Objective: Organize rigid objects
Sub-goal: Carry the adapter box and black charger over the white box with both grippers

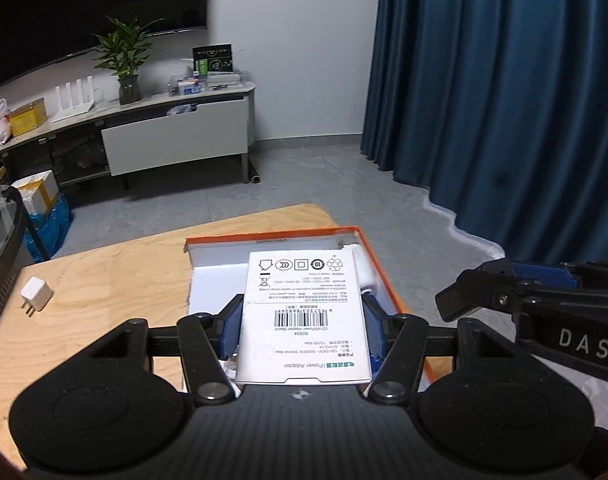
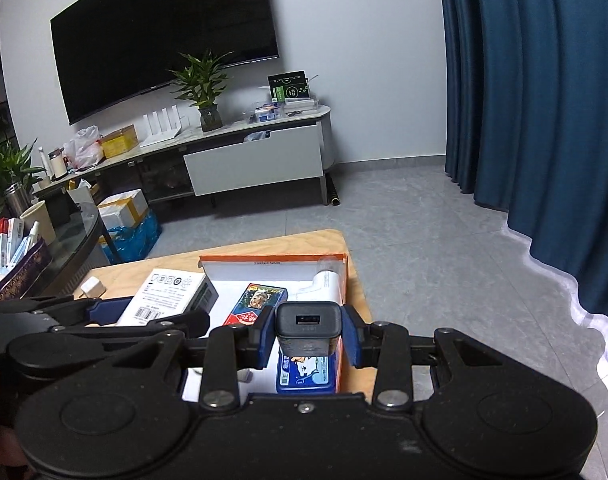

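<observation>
My left gripper (image 1: 302, 320) is shut on a white power adapter box (image 1: 304, 312), its blue pads pressing both long sides. The box hangs over an open orange-rimmed carton (image 1: 272, 236) on the wooden table (image 1: 104, 272). My right gripper (image 2: 308, 332) is shut on a dark grey USB charger (image 2: 308, 326), held above the same carton (image 2: 272, 259). Inside the carton lie a red and blue card pack (image 2: 256, 304), a blue tin (image 2: 304, 376) and a white item (image 2: 324, 284). The right wrist view shows the left gripper (image 2: 152, 312) with its box (image 2: 164, 292) just to the left.
A small white plug (image 1: 35, 294) lies on the table's left part, also in the right wrist view (image 2: 92, 287). A round glass table (image 2: 76, 236) with clutter stands further left. Blue curtains (image 1: 504, 100) hang on the right; a TV cabinet (image 1: 176, 140) lines the far wall.
</observation>
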`<action>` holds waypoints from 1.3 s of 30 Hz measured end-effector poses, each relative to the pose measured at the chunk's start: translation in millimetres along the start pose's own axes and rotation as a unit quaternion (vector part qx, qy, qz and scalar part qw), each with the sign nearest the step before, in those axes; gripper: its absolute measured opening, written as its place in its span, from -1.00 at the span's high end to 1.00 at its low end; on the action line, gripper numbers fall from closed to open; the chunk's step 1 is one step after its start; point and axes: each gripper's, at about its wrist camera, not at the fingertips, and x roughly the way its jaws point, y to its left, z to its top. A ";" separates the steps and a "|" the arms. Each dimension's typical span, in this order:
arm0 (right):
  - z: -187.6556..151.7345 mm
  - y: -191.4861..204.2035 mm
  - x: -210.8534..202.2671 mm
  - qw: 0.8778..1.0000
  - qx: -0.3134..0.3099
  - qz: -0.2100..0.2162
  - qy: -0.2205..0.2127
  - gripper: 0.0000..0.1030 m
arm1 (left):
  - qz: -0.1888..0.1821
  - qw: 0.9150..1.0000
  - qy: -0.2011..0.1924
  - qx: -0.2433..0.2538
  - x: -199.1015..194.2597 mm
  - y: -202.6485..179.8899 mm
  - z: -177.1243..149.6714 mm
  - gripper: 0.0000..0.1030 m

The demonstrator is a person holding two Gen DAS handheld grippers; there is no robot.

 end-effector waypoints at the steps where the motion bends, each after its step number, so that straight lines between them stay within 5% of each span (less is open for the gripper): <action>1: 0.5 0.4 1.9 1.000 -0.001 0.002 0.001 0.16 | 0.002 1.000 0.002 -0.003 -2.2 -2.3 0.0 -0.16; 39: 8.5 14.1 21.4 1.000 -0.018 0.006 0.017 0.16 | 0.007 0.999 0.021 -0.028 -2.8 2.2 -3.1 -0.16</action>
